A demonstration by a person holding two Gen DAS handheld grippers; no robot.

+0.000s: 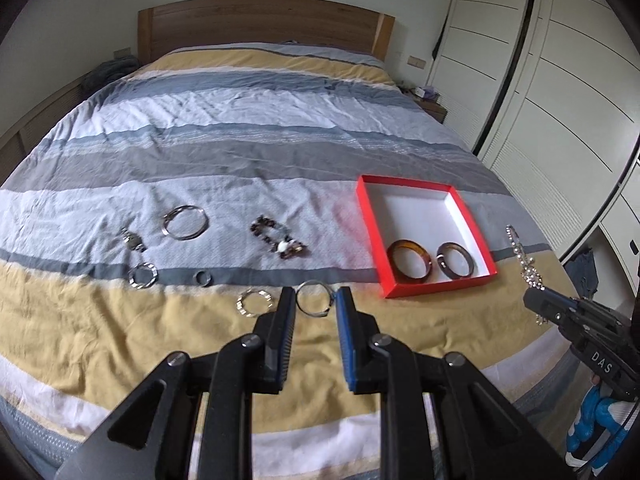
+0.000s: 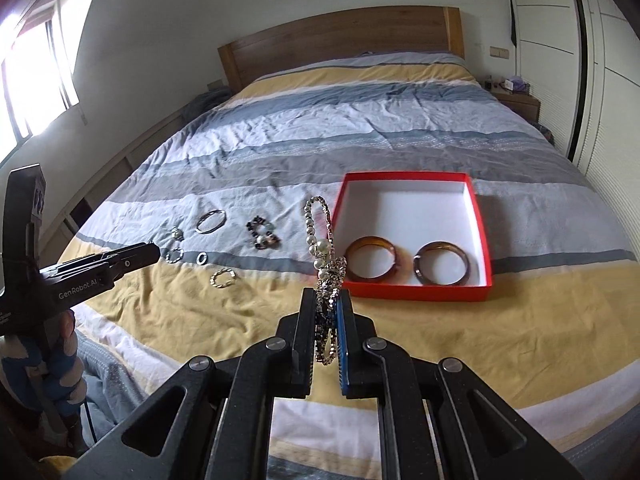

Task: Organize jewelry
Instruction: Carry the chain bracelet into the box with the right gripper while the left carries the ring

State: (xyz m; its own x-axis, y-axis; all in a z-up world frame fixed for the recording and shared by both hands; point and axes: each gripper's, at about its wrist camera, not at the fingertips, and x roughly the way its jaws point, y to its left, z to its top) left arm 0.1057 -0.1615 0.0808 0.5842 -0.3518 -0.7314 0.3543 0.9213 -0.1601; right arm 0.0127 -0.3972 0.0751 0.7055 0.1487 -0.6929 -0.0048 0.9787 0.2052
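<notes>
Right hand-held gripper (image 2: pixel 325 312) pinched on pearl chain (image 2: pixel 320 240), chain standing upright; red box (image 2: pixel 416 291) lies ahead-right, nearer this hand. Left hand-held gripper (image 1: pixel 316 304) spread around silver ring (image 1: pixel 314 299) on bed (image 1: pixel 280 120).

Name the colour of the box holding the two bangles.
Red outside, white inside; the box shows best in the right wrist view.

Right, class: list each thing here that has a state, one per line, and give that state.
left gripper: open, above a thin silver ring on the bed
right gripper: shut on the pearl bracelet
pearl bracelet: held, lifted off the bed
red box: open, no lid
amber bangle: lying flat in the box
brown bangle: lying flat in the box
beaded bracelet: loose on the bedspread
</notes>
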